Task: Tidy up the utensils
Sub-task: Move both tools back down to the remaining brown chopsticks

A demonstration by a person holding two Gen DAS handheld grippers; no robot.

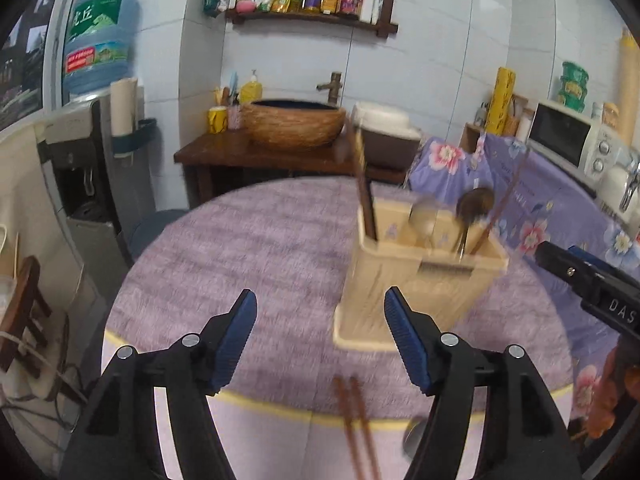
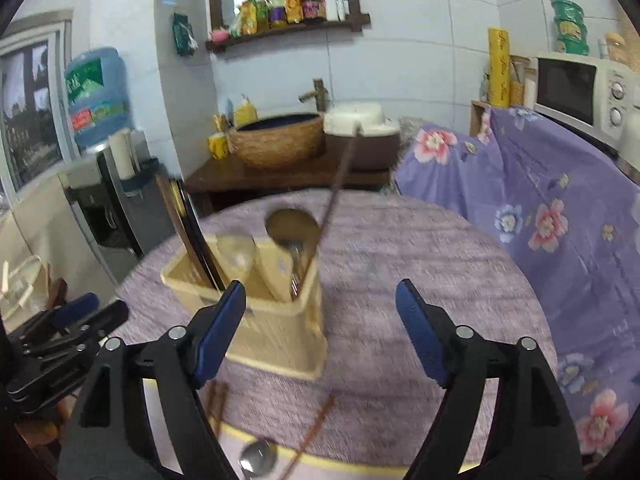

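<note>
On the purple-covered round table (image 1: pixel 248 240), toward its far right part, a cream utensil holder (image 1: pixel 416 276) already stocked: dark chopsticks (image 1: pixel 366 204) in the left compartment, a pale spoon (image 1: pixel 422 216) in the middle, a brown spoon (image 1: pixel 474 204) and one thin stick to the right. At the near edge, loose and still unsorted: a pair of chopsticks (image 1: pixel 356 428), a single chopstick (image 2: pixel 310 436) and a metal spoon (image 2: pixel 258 458).

Left gripper (image 1: pixel 320 344) released, jaws spread, nothing between the pads. Right gripper (image 2: pixel 320 336) likewise released and empty, spread just in front of the holder.

Risks from here, judged only:
- Right gripper's left finger very close to the holder's near wall; a careless forward push likely to shove or tip it, the tall contents making it top-heavy.
- Loose pieces close to the table's rim; a glancing touch likely to roll them off.
- Thin, flat chopsticks on soft cloth hard to pinch; likely slip or snagged fabric.
- Both grippers close together; possible collision.
</note>
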